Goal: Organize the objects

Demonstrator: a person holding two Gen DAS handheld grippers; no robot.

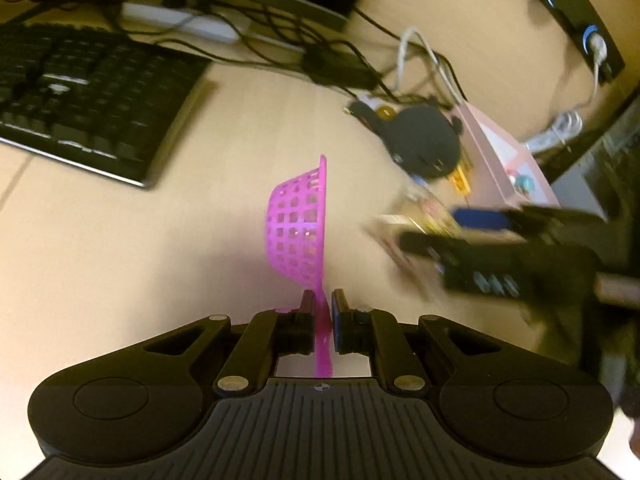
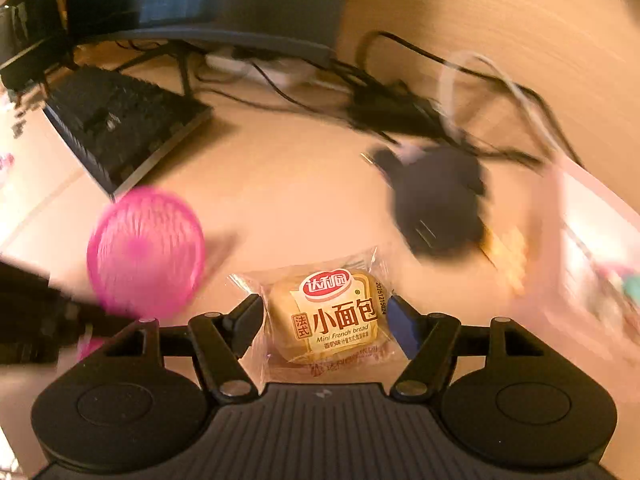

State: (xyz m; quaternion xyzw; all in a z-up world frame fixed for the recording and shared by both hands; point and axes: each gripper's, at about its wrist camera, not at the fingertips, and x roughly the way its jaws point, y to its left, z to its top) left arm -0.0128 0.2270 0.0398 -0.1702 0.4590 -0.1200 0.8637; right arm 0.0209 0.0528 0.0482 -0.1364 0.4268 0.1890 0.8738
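The pink basket (image 1: 298, 224) is hanging edge-on ahead of the left hand-held gripper (image 1: 322, 306), whose fingers are pinching its rim; in the right wrist view the basket is showing only as a blur. The bread packet (image 2: 334, 316) is sitting between the half-spread fingers of the right hand-held gripper (image 2: 326, 326); whether they are touching it is unclear. Beyond, a black device (image 2: 438, 204) is smearing on the surface (image 2: 280, 184).

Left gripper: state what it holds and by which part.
The left gripper is shut on the pink basket, pinching its rim edge-on.
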